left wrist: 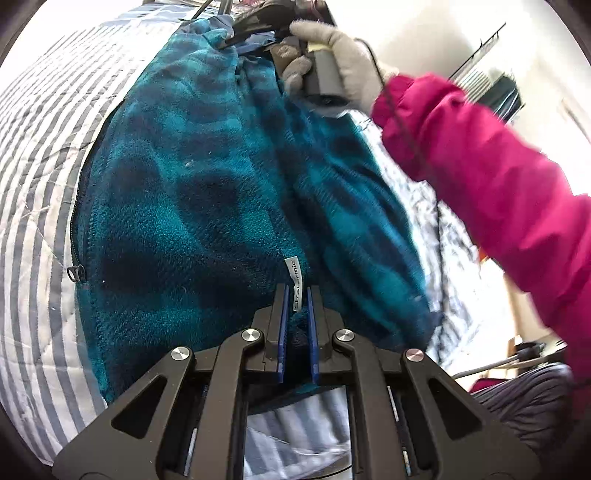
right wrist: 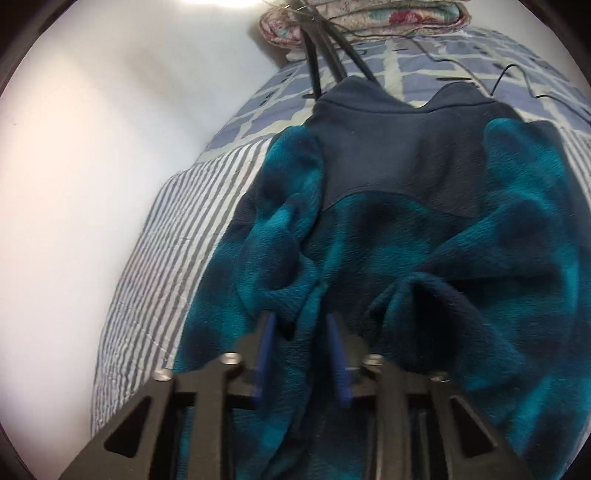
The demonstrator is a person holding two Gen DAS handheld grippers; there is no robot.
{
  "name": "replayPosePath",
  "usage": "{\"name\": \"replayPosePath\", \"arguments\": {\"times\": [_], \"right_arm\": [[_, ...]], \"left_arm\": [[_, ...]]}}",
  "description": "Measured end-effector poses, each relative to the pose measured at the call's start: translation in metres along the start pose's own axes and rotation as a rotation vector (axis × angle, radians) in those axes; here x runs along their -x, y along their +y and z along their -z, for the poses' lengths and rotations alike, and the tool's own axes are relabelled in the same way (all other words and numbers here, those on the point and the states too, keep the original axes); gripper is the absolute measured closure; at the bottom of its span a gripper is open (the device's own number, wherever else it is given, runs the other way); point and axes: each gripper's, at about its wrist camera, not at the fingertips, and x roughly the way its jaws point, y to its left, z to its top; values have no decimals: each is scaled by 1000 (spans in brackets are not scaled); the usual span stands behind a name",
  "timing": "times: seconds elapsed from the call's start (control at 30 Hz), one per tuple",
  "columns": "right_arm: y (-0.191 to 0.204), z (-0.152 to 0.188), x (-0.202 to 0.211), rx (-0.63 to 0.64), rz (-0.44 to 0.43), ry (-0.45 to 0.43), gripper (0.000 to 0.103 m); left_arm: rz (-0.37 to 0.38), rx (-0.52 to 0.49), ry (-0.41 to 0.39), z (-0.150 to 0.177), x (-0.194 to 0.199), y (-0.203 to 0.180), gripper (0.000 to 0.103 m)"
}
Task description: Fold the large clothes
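So far the fleece (left wrist: 192, 206) lies on the striped bed (left wrist: 33, 155) with both sleeves laid inward over its body; the left gripper (left wrist: 298, 314) and right gripper (right wrist: 301, 354) each pinch its cloth; the crosswise fold seems still left to do.

Fleece jacket (right wrist: 388, 229) lies spread on the quilt (right wrist: 177, 229), collar at far end; cables (right wrist: 321, 55) just beyond collar, folded blanket (right wrist: 362, 14) behind them, wall left of bed.
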Motion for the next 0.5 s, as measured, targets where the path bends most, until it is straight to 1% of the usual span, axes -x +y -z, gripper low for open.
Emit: {"name": "replayPosePath", "arguments": {"times": [0.07,0.13,0.2,0.27,0.37,0.43,0.5], "right_arm": [[14,-1,7,67,57,-12,98],[23,-1,21,101,82,-35,99],[22,-1,37,84,93,-61,99],[17,3,43,91,145,-66,100],[8,11,27,121,256,-23,100],[1,12,16,113,290,-3,101],[3,14,11,139,308,-7,100]], "left_arm": [[32,10,-14,-2,8,-1,96],[46,2,-27,-7,13,-5,96],[51,-15,-32,-8,16,-9,96],[44,-32,-15,-5,10,-11,96],[38,-30,37,4,-8,-9,96],[22,-34,58,8,-18,-7,96],[25,-33,57,9,-18,-6,96]]}}
